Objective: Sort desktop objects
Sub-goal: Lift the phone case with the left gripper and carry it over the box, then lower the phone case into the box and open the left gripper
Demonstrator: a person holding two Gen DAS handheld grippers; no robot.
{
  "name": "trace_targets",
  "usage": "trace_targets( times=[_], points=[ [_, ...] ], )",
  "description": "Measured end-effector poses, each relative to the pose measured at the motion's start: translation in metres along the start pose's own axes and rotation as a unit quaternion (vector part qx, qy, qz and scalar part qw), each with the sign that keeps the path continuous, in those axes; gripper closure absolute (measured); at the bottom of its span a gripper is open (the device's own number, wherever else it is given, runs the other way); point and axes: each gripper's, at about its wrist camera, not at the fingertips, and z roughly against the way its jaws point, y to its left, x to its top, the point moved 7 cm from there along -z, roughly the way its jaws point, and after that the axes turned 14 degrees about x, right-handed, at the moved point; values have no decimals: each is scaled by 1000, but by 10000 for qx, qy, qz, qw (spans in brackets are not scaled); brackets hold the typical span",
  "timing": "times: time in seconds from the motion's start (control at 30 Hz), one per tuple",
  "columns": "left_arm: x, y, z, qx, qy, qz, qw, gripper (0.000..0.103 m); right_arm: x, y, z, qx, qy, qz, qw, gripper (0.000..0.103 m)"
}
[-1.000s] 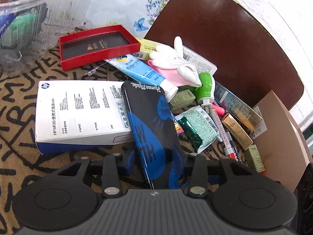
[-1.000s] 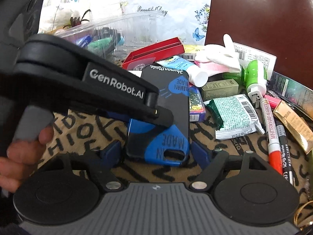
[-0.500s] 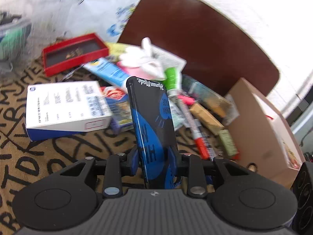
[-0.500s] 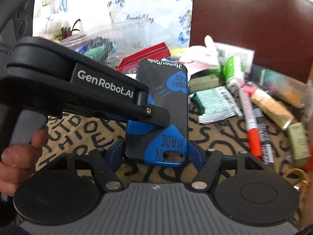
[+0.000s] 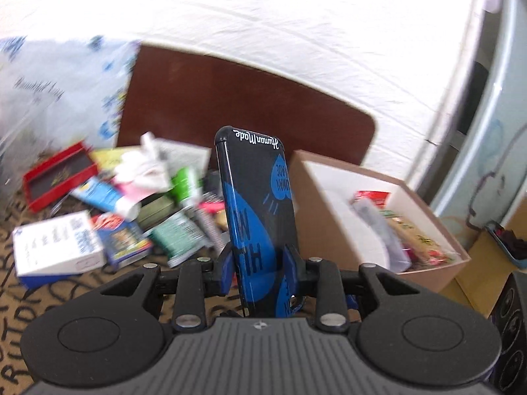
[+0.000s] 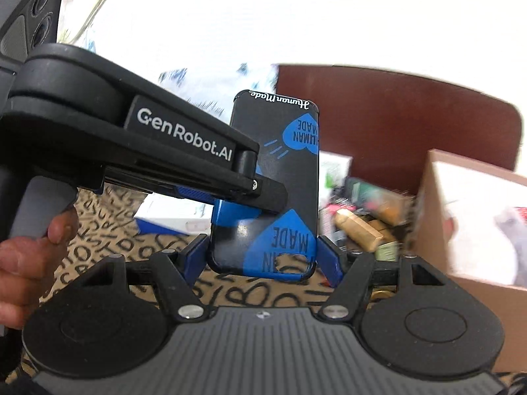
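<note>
A black and blue phone case marked "HumanMade" stands upright in the air, above the desk. My left gripper is shut on its faces near the lower end. My right gripper is shut on the same phone case, pinching its two long edges at the bottom. The left gripper's black arm crosses the right wrist view from the left. A pile of small objects lies on the patterned cloth below and to the left.
An open cardboard box with several items inside stands to the right; it also shows in the right wrist view. A white HP box and a red tray lie at the left. A dark brown chair back stands behind.
Both grippers have lifted the phone case up off the pile and swung right toward the cardboard box. The right gripper's fingers have closed in onto the case's edges.
</note>
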Motion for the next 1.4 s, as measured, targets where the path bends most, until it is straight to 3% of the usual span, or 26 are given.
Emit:
trace_targets(
  times=[0.23, 0.5, 0.93, 1.17, 1.2, 1.27, 1.33, 1.4],
  points=[
    [11, -65, -2, -516, -130, -476, 9974, 71, 4, -40, 51, -592, -410, -175, 9973, 35],
    [14, -123, -26, -1012, 21, -809, 9916, 71, -2, -93, 82, -1164, -636, -567, 9895, 35],
    [21, -147, -84, -1157, 409, -927, 9881, 68, -10, -152, 63, -1455, -509, -990, 9831, 34],
    [20, -145, -104, -1138, 564, -847, 9883, 64, -16, -156, 57, -1483, -382, -1066, 9824, 34],
    [21, -144, -104, -1090, 529, -852, 9890, 61, -16, -156, 56, -1474, -375, -1063, 9826, 34],
    [23, -143, -102, -918, 374, -910, 9909, 28, -17, -153, 54, -1468, -266, -956, 9842, 31],
    [27, -141, -96, -834, 114, -932, 9921, 16, -17, -151, 53, -1576, -246, -819, 9838, 19],
    [30, -141, -87, -851, -138, -985, 9914, 10, -17, -149, 54, -1684, -244, -746, 9826, 15]
  ],
)
